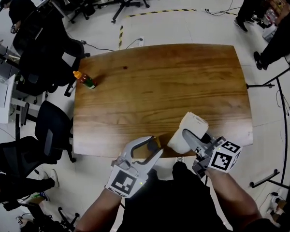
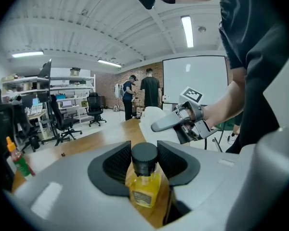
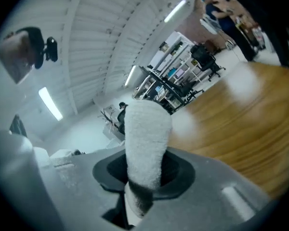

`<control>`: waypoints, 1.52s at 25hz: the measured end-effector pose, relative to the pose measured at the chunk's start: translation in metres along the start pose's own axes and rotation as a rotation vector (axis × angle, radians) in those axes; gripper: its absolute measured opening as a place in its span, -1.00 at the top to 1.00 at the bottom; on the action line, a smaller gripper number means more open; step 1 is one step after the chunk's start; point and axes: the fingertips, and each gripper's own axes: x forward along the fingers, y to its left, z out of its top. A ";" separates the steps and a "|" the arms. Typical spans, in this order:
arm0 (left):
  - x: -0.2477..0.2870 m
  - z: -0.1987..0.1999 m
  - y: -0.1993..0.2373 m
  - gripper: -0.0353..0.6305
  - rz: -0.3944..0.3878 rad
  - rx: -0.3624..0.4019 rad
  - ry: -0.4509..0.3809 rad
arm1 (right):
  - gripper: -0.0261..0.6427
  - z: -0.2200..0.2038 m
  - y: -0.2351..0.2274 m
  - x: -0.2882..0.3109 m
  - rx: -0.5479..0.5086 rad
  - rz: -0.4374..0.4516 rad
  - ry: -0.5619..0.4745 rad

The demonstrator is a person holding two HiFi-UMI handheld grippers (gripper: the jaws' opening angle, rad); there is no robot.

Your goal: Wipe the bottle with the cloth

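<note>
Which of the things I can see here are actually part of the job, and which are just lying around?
Part of the job:
- yellow bottle, gripped by the left hand-held gripper
- white cloth, gripped by the right hand-held gripper

Just lying about:
- orange-capped sauce bottle, lying near the far left corner of the table
- office chairs beside it

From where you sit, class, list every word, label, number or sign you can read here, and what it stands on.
No text here can be read.
Label on the yellow bottle: blurred, unreadable.
Label on the sauce bottle on the table: too small.
Square markers on the gripper cubes: black-and-white patterns, no words.
</note>
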 end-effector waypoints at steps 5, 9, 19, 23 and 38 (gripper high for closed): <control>0.005 0.002 -0.004 0.35 -0.080 0.022 0.033 | 0.68 -0.030 0.029 0.019 0.123 0.316 0.141; 0.007 -0.001 -0.013 0.36 -0.184 0.097 0.057 | 0.68 -0.057 0.040 0.031 0.119 0.443 0.265; 0.006 -0.005 -0.015 0.36 -0.253 0.108 0.069 | 0.68 -0.100 -0.007 0.056 0.103 0.289 0.356; 0.004 -0.006 -0.014 0.36 -0.255 0.104 0.066 | 0.69 -0.120 -0.029 0.065 0.030 0.137 0.409; 0.004 -0.008 -0.018 0.35 -0.379 0.141 0.073 | 0.69 -0.120 -0.050 0.059 -0.081 -0.095 0.395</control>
